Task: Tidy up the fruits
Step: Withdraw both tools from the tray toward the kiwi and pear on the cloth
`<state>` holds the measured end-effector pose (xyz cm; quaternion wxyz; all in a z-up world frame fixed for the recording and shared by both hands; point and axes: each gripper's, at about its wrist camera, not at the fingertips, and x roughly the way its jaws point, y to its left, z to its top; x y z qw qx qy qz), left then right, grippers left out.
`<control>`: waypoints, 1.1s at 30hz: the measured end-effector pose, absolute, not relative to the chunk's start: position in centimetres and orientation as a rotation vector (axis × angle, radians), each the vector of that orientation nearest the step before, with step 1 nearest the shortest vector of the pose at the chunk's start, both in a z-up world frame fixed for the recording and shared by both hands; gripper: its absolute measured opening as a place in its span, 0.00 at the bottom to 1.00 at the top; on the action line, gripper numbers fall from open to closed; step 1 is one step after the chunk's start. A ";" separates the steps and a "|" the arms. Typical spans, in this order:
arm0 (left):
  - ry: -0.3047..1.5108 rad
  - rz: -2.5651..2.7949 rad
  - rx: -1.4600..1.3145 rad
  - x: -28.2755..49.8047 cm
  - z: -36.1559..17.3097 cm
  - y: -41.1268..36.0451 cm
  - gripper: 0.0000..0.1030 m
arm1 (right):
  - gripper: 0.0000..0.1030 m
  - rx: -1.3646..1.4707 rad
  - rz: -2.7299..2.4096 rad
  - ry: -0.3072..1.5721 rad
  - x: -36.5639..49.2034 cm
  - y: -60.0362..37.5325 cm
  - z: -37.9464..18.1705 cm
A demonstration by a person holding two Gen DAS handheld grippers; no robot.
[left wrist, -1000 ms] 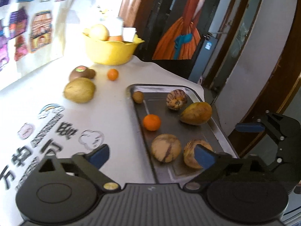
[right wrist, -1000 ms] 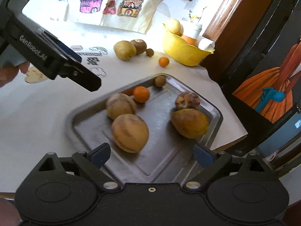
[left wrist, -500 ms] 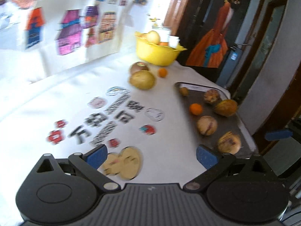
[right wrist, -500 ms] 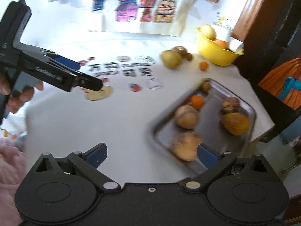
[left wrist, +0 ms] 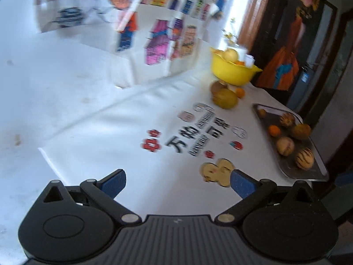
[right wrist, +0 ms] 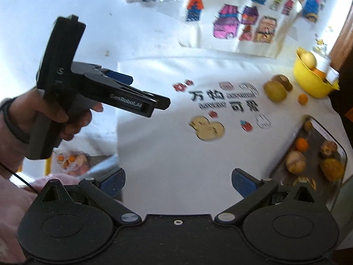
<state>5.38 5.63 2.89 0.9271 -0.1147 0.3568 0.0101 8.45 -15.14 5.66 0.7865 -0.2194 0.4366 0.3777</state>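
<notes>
1. Left gripper [right wrist: 152, 101]: white brand lettering "GenRobot.AI" along its side; a letter "S" on the upright body above the handle.
2. White table cover [right wrist: 167, 150]: large black printed characters "万物" and "可爱" among cartoon stickers; the smaller lines beside them are blurred, illegible.
3. Wall posters [right wrist: 245, 24]: no legible text.

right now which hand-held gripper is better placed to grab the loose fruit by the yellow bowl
Probably the right hand-held gripper. It is open and empty, nearer the tray side where the loose fruit lies by the bowl. The left one hangs off to the far side.
</notes>
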 end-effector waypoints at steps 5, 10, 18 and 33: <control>0.712 0.091 -0.267 5.0 3.3 8.3 1.00 | 0.99 -0.444 0.854 0.938 9.1 -13.4 7.0; 0.718 0.140 -0.244 5.7 3.4 9.8 1.00 | 0.99 -0.441 0.884 0.943 11.0 -11.8 9.0; 0.677 0.175 -0.251 6.4 4.7 11.2 1.00 | 0.99 -0.402 0.850 0.933 17.2 -8.9 14.4; 0.663 0.216 -0.284 8.7 5.5 12.2 1.00 | 0.99 -0.448 0.817 1.023 24.7 -2.9 14.0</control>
